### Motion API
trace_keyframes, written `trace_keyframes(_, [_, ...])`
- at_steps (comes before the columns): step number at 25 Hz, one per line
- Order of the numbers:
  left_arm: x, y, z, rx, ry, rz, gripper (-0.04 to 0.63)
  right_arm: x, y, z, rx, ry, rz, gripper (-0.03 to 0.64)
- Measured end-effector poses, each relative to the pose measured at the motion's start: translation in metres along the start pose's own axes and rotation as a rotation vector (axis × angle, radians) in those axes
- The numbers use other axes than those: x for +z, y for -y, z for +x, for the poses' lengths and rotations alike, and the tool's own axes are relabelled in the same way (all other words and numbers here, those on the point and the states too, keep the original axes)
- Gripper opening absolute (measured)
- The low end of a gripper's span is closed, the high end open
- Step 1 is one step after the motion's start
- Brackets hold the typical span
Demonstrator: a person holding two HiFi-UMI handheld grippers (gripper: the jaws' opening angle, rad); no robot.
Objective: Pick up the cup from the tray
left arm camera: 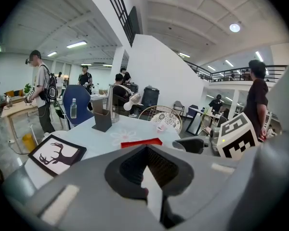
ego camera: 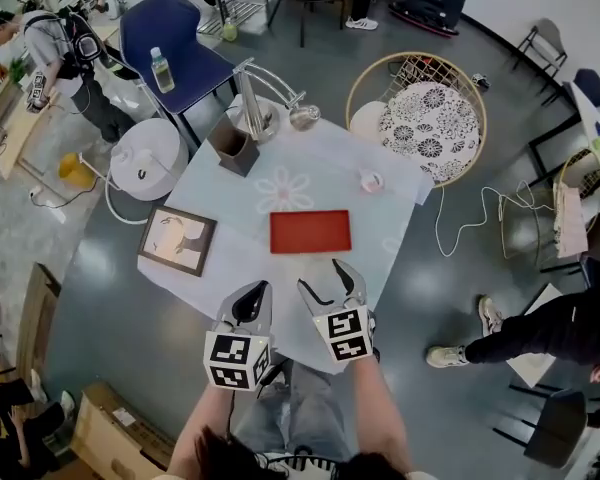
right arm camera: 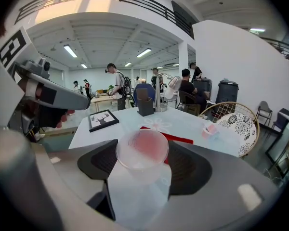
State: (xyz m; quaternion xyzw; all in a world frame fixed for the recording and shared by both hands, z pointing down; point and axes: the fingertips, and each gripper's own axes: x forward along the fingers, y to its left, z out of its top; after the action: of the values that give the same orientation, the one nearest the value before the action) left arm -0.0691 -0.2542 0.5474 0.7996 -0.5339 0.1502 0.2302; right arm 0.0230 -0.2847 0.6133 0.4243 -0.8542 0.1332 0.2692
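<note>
The clear plastic cup with a frosted rim (right arm camera: 142,150) sits upright between the two dark pads of the right claw (right arm camera: 143,166), which is closed onto its sides just far enough to carry it. The mouth faces up, so the hold looks meant to keep the cup level rather than to squeeze it. Seen from the head view, this right claw (ego camera: 328,286) hangs over the near edge of the pale worktop (ego camera: 320,168), on the person's side of the flat red rectangular tray (ego camera: 310,231). The tray lies bare, so the cup is off it and the lift looks done.

The left claw (ego camera: 252,298) hangs just beside the right one. In its own view its jaws are drawn together with nothing between them (left arm camera: 147,170); it seems parked out of the way, since one claw is enough for so light a thing.

Farther out on the worktop lie a framed deer picture (ego camera: 177,240), a dark box-shaped holder (ego camera: 233,145) and a small pink and white pot (ego camera: 371,181), all well apart from the tray.
</note>
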Motion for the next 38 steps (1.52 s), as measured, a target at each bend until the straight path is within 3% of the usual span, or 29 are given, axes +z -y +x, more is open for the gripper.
trace_keyframes(12, [-0.014,0.011,-0.005,-0.016,-0.015,-0.019,0.000,-0.054,-0.005,-0.007,-0.016,-0.057,0.097,0.345])
trace_keyframes(20, [-0.007,0.016,-0.006,-0.007,0.015,-0.029,0.000,-0.067,-0.005,-0.011,-0.011,-0.024,0.140,0.352])
trace_keyframes(24, [-0.002,0.015,-0.007,-0.003,0.022,-0.028,0.000,-0.052,0.000,-0.017,-0.004,0.025,0.176,0.414])
trace_keyframes(29, [0.004,0.016,-0.015,0.003,0.038,-0.029,0.000,-0.030,0.010,-0.045,-0.052,0.106,0.251,0.437])
trace_keyframes(31, [0.006,0.019,-0.021,0.000,0.045,-0.027,0.000,-0.023,0.013,-0.061,-0.074,0.137,0.295,0.437])
trace_keyframes(34, [0.011,0.022,-0.032,-0.004,0.058,-0.026,0.000,-0.007,0.009,-0.084,-0.090,0.168,0.267,0.434])
trace_keyframes(38, [0.023,0.028,-0.048,-0.012,0.087,-0.016,0.000,0.016,0.008,-0.110,-0.119,0.206,0.236,0.372])
